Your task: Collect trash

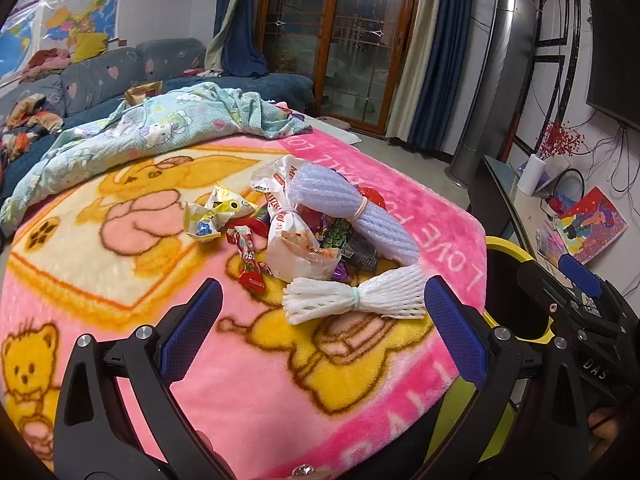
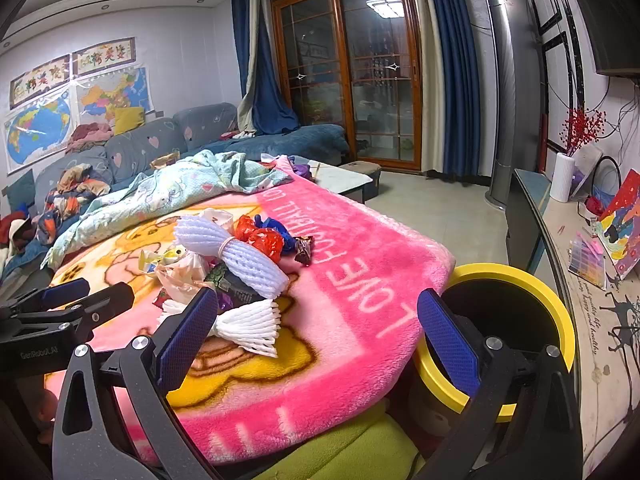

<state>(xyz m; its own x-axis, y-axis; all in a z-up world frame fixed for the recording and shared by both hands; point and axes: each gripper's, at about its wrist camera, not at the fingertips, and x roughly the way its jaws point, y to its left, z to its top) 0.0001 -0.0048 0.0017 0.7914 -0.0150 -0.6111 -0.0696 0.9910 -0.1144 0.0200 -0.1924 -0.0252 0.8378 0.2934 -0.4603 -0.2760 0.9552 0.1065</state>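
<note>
Both wrist views overlook the blanket (image 1: 280, 380), side by side

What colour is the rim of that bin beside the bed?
Yellow rim, black inside; clearest in the right wrist view.

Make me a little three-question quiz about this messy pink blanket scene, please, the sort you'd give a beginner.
1. True or false: the left gripper is already clamped on a piece of trash.
2. Multiple choice: what ties the white foam net at its middle? A) a rubber band B) a metal clip C) tape
3. Fill in: the black bin beside the pink blanket has a ___ rim.

Key
1. False. Its jaws stand wide apart with nothing between them; the right gripper is open too.
2. A, a pale green band. The lilac foam net behind it is banded as well.
3. Yellow.
</note>
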